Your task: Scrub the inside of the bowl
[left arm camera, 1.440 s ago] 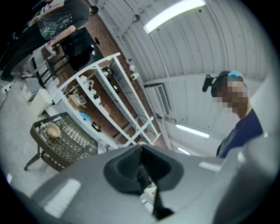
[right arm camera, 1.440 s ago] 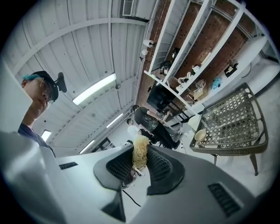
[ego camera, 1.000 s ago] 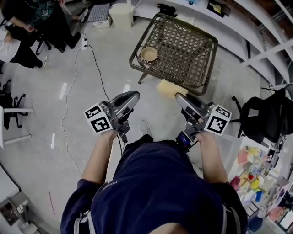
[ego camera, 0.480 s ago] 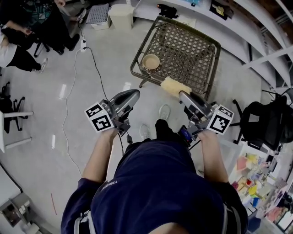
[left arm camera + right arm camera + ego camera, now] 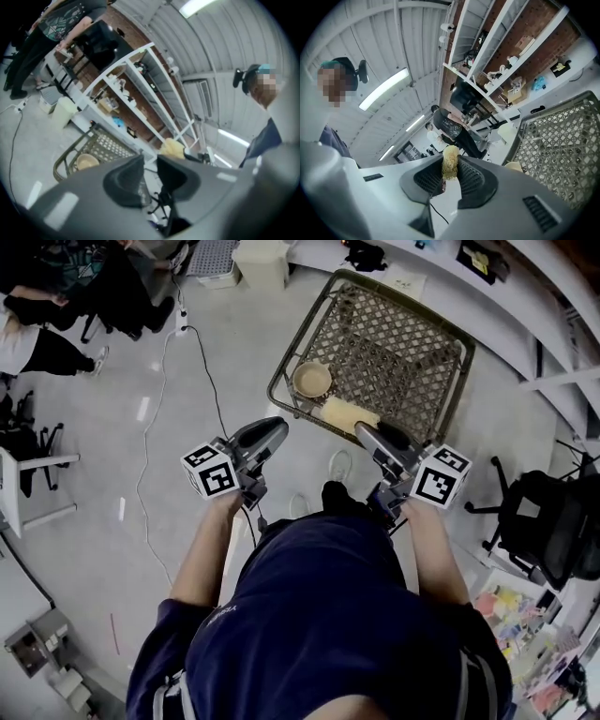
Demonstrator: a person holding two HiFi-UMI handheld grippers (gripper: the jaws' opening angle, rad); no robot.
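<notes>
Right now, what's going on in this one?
A person faces a low woven lattice table, a gripper in each hand. The right gripper is clamped on a yellow sponge, near the table's front edge. The left gripper is empty; its jaws have just been opening. The small tan bowl sits on the table, untouched; scrubbing has not begun.

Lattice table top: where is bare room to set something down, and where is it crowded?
Bare: the dark-framed lattice table top right of and beyond the small round tan bowl. Crowded: its near left corner, with the bowl and the yellow sponge in the right tongs.
</notes>
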